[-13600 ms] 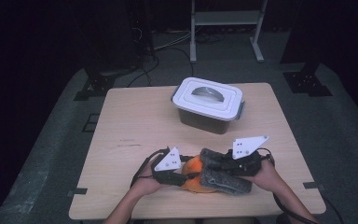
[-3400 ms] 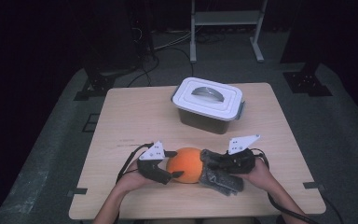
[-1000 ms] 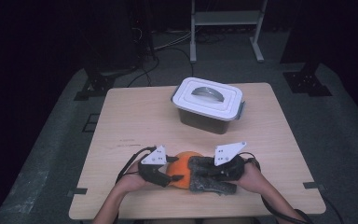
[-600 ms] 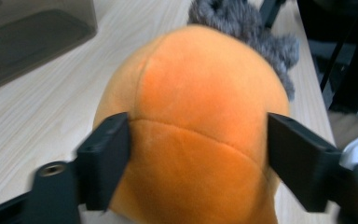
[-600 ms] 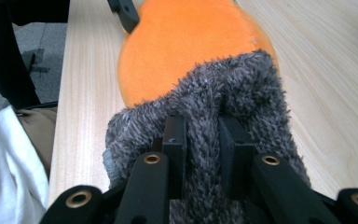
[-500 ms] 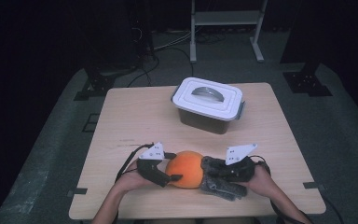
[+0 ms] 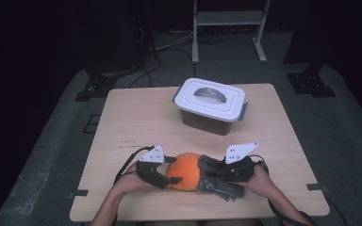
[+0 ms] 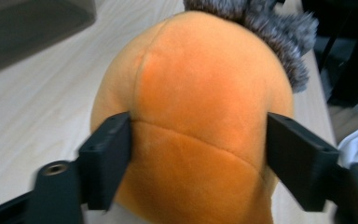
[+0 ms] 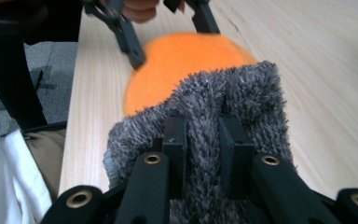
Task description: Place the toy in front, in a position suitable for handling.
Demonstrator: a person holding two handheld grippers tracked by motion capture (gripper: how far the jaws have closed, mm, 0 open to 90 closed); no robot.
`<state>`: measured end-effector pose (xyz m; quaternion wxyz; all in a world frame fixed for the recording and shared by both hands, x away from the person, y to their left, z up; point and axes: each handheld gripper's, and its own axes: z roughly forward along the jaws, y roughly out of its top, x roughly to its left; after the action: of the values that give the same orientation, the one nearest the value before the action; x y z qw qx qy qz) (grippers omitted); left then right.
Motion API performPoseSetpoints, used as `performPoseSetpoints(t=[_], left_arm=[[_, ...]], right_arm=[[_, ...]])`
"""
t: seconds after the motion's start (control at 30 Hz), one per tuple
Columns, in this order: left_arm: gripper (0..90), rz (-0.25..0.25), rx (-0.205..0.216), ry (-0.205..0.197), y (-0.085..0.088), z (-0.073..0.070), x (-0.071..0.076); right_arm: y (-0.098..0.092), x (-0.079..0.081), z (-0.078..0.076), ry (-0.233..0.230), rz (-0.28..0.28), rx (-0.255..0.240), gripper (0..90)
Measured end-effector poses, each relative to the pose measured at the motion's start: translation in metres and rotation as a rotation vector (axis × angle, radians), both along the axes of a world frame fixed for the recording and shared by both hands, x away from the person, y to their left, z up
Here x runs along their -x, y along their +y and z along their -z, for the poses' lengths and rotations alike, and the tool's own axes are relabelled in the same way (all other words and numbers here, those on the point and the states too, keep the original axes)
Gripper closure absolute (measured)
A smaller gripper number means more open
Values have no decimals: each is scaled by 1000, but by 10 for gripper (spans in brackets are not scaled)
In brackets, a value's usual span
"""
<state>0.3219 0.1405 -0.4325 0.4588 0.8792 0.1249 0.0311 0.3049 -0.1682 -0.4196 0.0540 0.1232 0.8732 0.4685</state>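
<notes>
**Both grippers on the plush toy at the near edge of the desk**

I have the round orange plush toy with its shaggy grey fabric part [image 7: 185, 171] lying on the light wooden desk [image 7: 136, 117], close to the near edge and roughly midway along it.

My left gripper [image 8: 198, 149] sits on the orange side of the toy. Its jaws have just been opening and now stand wide, one on each flank of the orange ball, which lies between them. In the left gripper view the left jaw touches the plush, while I cannot tell whether the right one presses on it or only lies against it.

My right gripper [image 9: 204, 140] comes in from the other side. Its jaws are nearly together and pinch a fold of the grey shaggy fabric [image 9: 223, 93], which bunches up between them. Beyond that fold the right gripper view shows the orange ball and the left gripper's jaws around it.

Farther back, near the middle of the desk toward its far edge, stands a rectangular storage box with a white lid and a grey handle [image 7: 210, 104], well apart from the toy and both grippers.
</notes>
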Motion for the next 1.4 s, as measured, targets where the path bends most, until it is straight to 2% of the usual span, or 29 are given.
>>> performPoseSetpoints(t=[0.1, 0.17, 0.27, 0.37, 0.43, 0.5, 0.53, 0.63, 0.7, 0.8, 0.83, 0.9, 0.93, 1.0, 1.07, 1.17, 1.27, 1.33, 1.4], left_arm=[[233, 4, -12, -10, -1, 0, 1], [279, 6, -18, -23, 0, 0, 2], [359, 5, -20, -64, -2, -1, 4], [430, -6, 1, -150, -7, -5, 9], [468, -10, 13, -221, -12, -8, 11], [479, -19, 21, -262, -17, -9, 11], [479, -21, 9, -284, -19, -9, 11], [466, -20, 25, -268, -17, -5, 9], [401, -24, 28, -215, -13, -5, 7], [231, -27, 51, -129, -10, -6, 4], [181, -43, 59, -110, -10, -6, 2], [156, -60, 53, -85, -11, -5, 0], [168, -61, 38, -81, -12, -4, -1], [249, -45, 20, -86, -13, -2, 1], [304, -45, 12, -84, -11, -2, 1], [312, -46, 15, -65, -6, 0, 0], [314, -39, 13, -63, -4, 2, 0], [314, -38, 10, -61, -3, 2, 0], [314, -39, 8, -61, -3, 2, 0]], right_arm=[[-5, 1, 5, 4, 9, 26, 744], [-10, 1, 9, 10, 16, 44, 744], [-17, 0, 12, 32, 33, 45, 745], [-17, -1, 4, 22, 31, 17, 745], [-15, -3, -4, 12, 29, -7, 745], [-13, -6, -11, -5, 30, -23, 746], [-12, -8, -13, -8, 31, -34, 745], [-10, -14, -15, 3, 31, -58, 745], [-9, -17, -10, 16, 29, -49, 745], [-6, -16, -3, 37, 21, -56, 745], [-4, -14, -3, 30, 13, -56, 744], [0, -10, -6, 20, -7, -66, 744], [2, -9, -7, 21, -16, -70, 743], [5, -7, -6, 11, -19, -48, 743], [1, -9, -3, 20, -15, -51, 744], [-9, -12, 5, 37, 20, -29, 744], [-20, -14, 16, 63, 54, -2, 744], [-24, -14, 18, 66, 67, 18, 744], [-25, -13, 14, 62, 68, 6, 744]])
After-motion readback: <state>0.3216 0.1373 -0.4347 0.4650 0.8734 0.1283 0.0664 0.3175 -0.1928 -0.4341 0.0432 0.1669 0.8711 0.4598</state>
